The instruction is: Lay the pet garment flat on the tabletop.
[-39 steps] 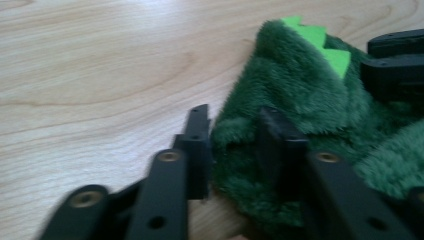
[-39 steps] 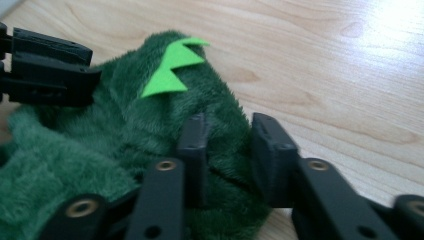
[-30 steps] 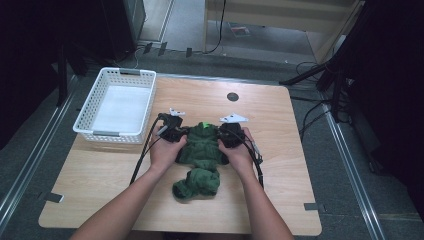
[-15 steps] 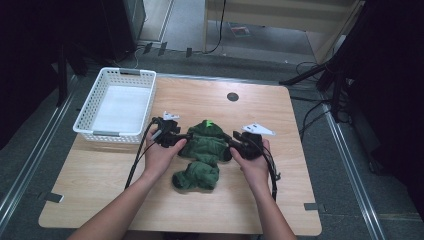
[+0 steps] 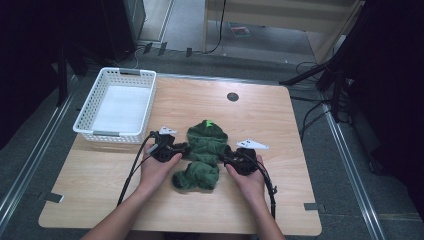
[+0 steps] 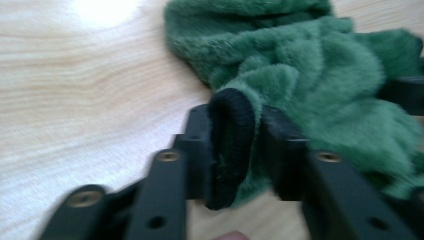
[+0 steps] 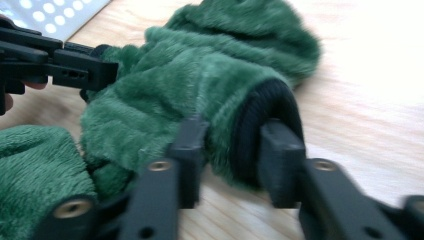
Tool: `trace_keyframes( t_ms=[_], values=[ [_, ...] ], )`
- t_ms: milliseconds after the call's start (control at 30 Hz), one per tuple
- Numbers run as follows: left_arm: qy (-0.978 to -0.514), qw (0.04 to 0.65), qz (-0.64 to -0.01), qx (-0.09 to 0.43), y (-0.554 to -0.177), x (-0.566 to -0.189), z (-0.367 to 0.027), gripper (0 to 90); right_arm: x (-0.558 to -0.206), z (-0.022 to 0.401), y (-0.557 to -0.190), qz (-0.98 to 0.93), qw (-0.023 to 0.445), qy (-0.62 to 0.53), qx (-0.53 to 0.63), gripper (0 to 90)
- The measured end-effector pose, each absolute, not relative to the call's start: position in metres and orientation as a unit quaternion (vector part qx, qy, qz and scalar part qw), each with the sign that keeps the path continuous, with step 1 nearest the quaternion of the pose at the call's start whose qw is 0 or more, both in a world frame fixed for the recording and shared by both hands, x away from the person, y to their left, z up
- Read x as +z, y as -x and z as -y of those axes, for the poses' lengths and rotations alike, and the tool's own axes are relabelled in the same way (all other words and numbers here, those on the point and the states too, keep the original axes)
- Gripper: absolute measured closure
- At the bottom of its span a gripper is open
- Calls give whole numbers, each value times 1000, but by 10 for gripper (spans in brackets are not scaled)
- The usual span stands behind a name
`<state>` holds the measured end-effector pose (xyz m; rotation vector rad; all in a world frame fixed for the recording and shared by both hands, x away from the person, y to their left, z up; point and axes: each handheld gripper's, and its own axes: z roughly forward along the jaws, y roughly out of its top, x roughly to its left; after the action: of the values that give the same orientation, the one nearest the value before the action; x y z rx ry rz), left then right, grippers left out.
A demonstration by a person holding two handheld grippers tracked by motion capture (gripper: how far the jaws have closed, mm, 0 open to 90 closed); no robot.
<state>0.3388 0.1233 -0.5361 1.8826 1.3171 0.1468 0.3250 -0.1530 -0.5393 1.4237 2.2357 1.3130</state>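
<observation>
A: Looking from the left edge of the light wooden table [image 5: 280,115] first: the white plastic lattice basket [image 5: 116,106] stands at the far left corner, and I see nothing inside it.

B: Agreed. Next comes the left gripper [image 5: 181,148], just right of the basket's near corner. Its 2 jaws have just been closing, and in the left gripper view the black ribbed cuff [image 6: 231,145] of one sleeve sits between them, pinched from both sides.

A: Then the garment itself, a fuzzy dark-green fleece hooded top [image 5: 204,152]. It lies on the table between the 2 hands, hood pointing away from the person, lower part bunched toward the near edge.

B: And at the right, the right gripper [image 5: 227,159] does the same job. Its jaws have also just been closing, and the right gripper view shows the other black cuff [image 7: 260,135] caught between them.

A: So how far along is this?

B: Early, I judge. Both sleeve ends are gripped, which is step 1 of spreading or folding. The top is crumpled, no neat fold is visible, and the basket holds nothing.

A: Left to do, then: straighten the sleeves, fold the body, perhaps move it into the basket.
</observation>
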Motion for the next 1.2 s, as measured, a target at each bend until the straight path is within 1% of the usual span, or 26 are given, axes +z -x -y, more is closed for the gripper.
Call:
trace_keyframes(
  t_ms=[33, 67, 133, 167, 200, 233, 267, 433, 533, 633, 667, 700, 733, 767, 800, 833, 867, 933, 967, 1000, 1033, 1067, 1100, 1133, 1167, 1200],
  values=[
    [-747, 407, -522, 58, -339, -536, -123, 718, -539, 151, -324, -756, 84, -472, 446, 761],
    [-746, 414, -518, 58, -337, -534, -126, 718, -539, 151, -324, -756, 84, -472, 446, 761],
    [-741, 429, -512, 70, -332, -529, -130, 748, -529, 150, -319, -757, 83, -453, 462, 841],
    [-744, 430, -507, 65, -331, -528, -133, 778, -525, 152, -317, -750, 76, -455, 474, 846],
    [-745, 431, -507, 58, -331, -528, -134, 778, -525, 152, -317, -750, 76, -455, 474, 846],
    [-750, 425, -505, 49, -331, -529, -135, 830, -521, 157, -316, -740, 55, -464, 484, 848],
    [-755, 414, -505, 50, -332, -532, -134, 841, -522, 158, -317, -744, 54, -470, 472, 850],
    [-771, 387, -503, 47, -332, -539, -136, 858, -541, 167, -319, -755, 43, -508, 413, 868],
    [-776, 375, -505, 60, -333, -540, -134, 858, -543, 171, -320, -755, 50, -510, 409, 874],
    [-772, 378, -508, 58, -334, -540, -134, 846, -542, 170, -320, -761, 61, -503, 404, 865],
    [-769, 377, -511, 67, -334, -538, -134, 718, -540, 168, -319, -767, 72, -495, 401, 712],
    [-769, 377, -511, 67, -334, -538, -134, 639, -540, 168, -319, -767, 72, -495, 401, 712],
    [-768, 382, -509, 71, -333, -536, -136, 639, -537, 167, -318, -772, 74, -490, 397, 606],
    [-766, 388, -507, 75, -332, -534, -138, 592, -533, 169, -318, -777, 68, -483, 397, 509],
    [-761, 393, -510, 79, -331, -530, -139, 545, -527, 171, -318, -780, 62, -477, 400, 458],
    [-747, 416, -512, 85, -329, -521, -144, 484, -511, 177, -315, -775, 75, -471, 415, 460],
    [-747, 416, -512, 85, -329, -521, -144, 479, -502, 180, -314, -765, 86, -473, 429, 512],
    [-732, 449, -502, 97, -330, -507, -140, 480, -489, 183, -315, -737, 103, -481, 463, 628],
    [-732, 449, -502, 97, -330, -507, -140, 490, -489, 183, -315, -737, 103, -481, 463, 628],
    [-732, 454, -499, 98, -332, -504, -135, 509, -483, 175, -319, -718, 121, -481, 488, 729],
    [-735, 455, -494, 96, -335, -502, -128, 509, -483, 175, -319, -718, 121, -481, 488, 729],
    [-743, 444, -493, 83, -341, -507, -115, 545, -487, 158, -327, -725, 124, -471, 486, 773],
    [-749, 430, -498, 80, -345, -512, -111, 576, -492, 149, -331, -737, 124, -466, 474, 789],
    [-749, 430, -498, 80, -345, -512, -111, 608, -500, 140, -336, -750, 127, -462, 456, 795],
    [-756, 409, -507, 67, -349, -524, -107, 629, -508, 133, -340, -761, 132, -462, 435, 798],
    [-754, 403, -513, 69, -351, -529, -107, 656, -515, 128, -343, -770, 136, -466, 415, 800]
  ],
)
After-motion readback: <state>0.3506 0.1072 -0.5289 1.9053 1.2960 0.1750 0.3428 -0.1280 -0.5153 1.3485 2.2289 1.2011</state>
